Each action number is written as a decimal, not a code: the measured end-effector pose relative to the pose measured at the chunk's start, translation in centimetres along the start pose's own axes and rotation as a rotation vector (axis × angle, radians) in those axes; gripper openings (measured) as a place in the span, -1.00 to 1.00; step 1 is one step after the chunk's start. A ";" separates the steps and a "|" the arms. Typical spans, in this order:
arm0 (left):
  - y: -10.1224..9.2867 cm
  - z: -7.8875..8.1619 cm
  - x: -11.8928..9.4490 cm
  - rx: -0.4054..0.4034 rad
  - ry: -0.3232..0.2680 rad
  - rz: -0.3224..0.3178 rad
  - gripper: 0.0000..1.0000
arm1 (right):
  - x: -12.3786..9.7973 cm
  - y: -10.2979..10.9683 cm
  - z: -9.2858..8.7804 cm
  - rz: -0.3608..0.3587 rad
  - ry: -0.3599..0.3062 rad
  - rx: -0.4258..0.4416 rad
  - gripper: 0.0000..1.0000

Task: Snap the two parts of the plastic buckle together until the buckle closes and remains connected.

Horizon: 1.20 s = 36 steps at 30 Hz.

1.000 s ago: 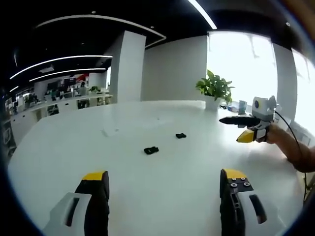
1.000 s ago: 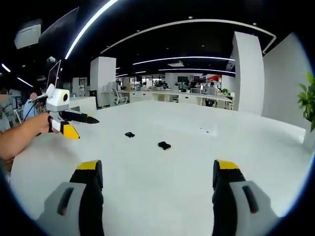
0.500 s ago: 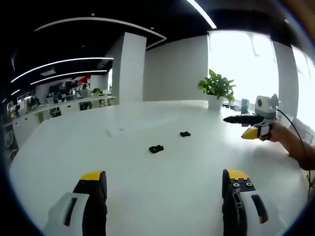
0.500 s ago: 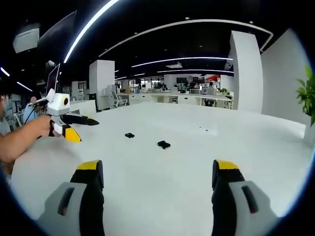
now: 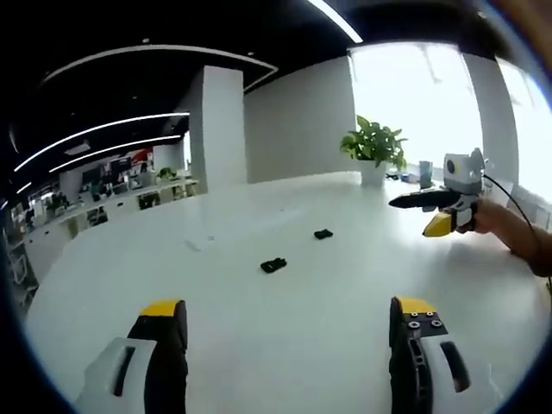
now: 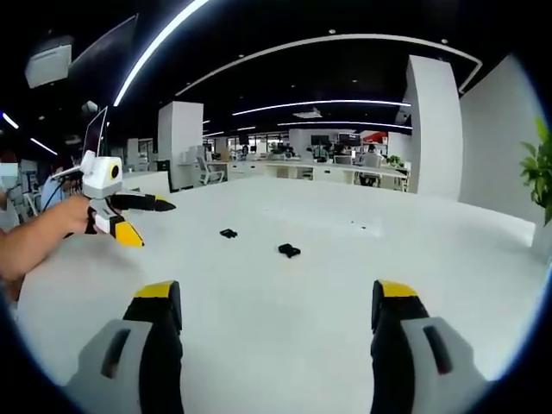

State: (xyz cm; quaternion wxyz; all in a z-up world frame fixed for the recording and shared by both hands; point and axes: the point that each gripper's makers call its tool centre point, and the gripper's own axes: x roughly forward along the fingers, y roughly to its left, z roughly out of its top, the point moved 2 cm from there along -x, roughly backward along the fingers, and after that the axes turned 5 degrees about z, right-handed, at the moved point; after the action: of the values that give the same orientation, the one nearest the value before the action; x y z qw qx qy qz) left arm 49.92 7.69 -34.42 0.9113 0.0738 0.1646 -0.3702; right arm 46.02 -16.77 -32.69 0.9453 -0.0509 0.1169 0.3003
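Two small black buckle parts lie apart on the white table [image 5: 259, 345]. One part [image 5: 273, 265] [image 6: 228, 233] is nearer my left gripper, the other part [image 5: 323, 234] [image 6: 289, 250] nearer my right. My left gripper [image 5: 287, 309] hovers open above the table with nothing between its jaws; the right gripper view shows it at the left [image 6: 153, 222], held by a hand. My right gripper [image 6: 274, 293] is open too and holds nothing. It comes into the left gripper view from the right [image 5: 412, 216]. Both grippers stay well short of the parts.
A potted plant [image 5: 375, 147] [image 6: 539, 172] stands at the table's far edge near a white pillar [image 5: 220, 125]. A person's forearm [image 6: 34, 237] reaches in from the left, another forearm [image 5: 517, 237] from the right. Office desks fill the background.
The left gripper view has swung a little, so the parts sit slightly further right in it. The buckle parts have not moved. Both grippers stay open.
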 end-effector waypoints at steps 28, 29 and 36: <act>1.6 0.7 1.2 -0.033 0.042 -0.016 0.99 | 2.2 -1.6 2.2 0.006 0.016 -0.010 0.80; 1.7 0.7 1.2 -0.035 0.043 -0.016 0.99 | 2.3 -1.7 2.0 0.006 0.018 -0.004 0.80; 2.3 0.6 1.6 -0.033 0.046 -0.020 0.99 | 3.1 -1.8 1.9 0.013 0.029 -0.001 0.79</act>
State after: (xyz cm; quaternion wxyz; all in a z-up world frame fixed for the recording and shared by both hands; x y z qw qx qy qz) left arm 52.76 8.16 -34.37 0.9046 0.0655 0.1921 -0.3748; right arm 49.93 -16.21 -31.59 0.9415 -0.0552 0.1307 0.3057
